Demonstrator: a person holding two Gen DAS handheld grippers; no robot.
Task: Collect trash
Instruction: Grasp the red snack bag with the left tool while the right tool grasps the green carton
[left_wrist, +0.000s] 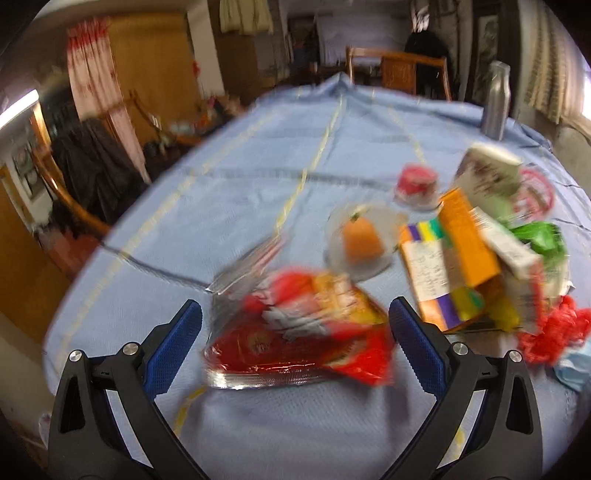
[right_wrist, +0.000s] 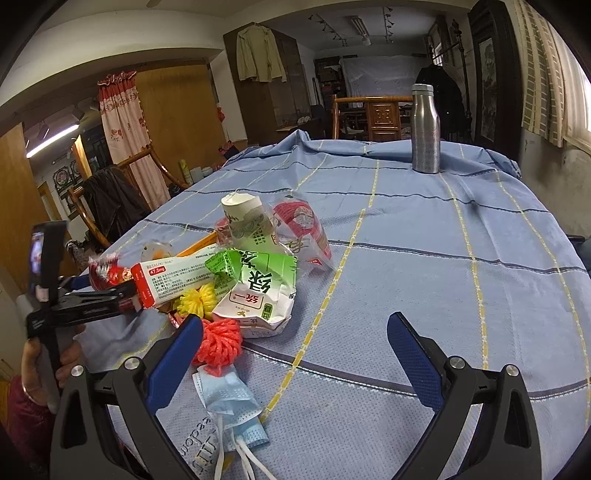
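The left wrist view is motion-blurred. My left gripper (left_wrist: 295, 314) is open just above the blue tablecloth (left_wrist: 258, 155), with a red snack wrapper (left_wrist: 295, 343) lying between its blue fingers. Beyond it lie a clear lid with an orange piece (left_wrist: 360, 243), a red cup (left_wrist: 415, 182) and an orange box (left_wrist: 447, 258). My right gripper (right_wrist: 295, 321) is open over bare cloth, holding nothing. Left of it the pile holds a green tea carton (right_wrist: 258, 291), a medicine box (right_wrist: 166, 280), a paper cup (right_wrist: 247, 221), a red net ball (right_wrist: 218, 343) and a blue face mask (right_wrist: 232, 402).
A steel bottle (right_wrist: 424, 129) stands upright at the table's far side. A person's hand (right_wrist: 37, 362) holds the left gripper (right_wrist: 127, 291) at the pile's left edge. Wooden chairs (right_wrist: 380, 114) surround the table. The tablecloth (right_wrist: 443, 277) shows wide to the right of the pile.
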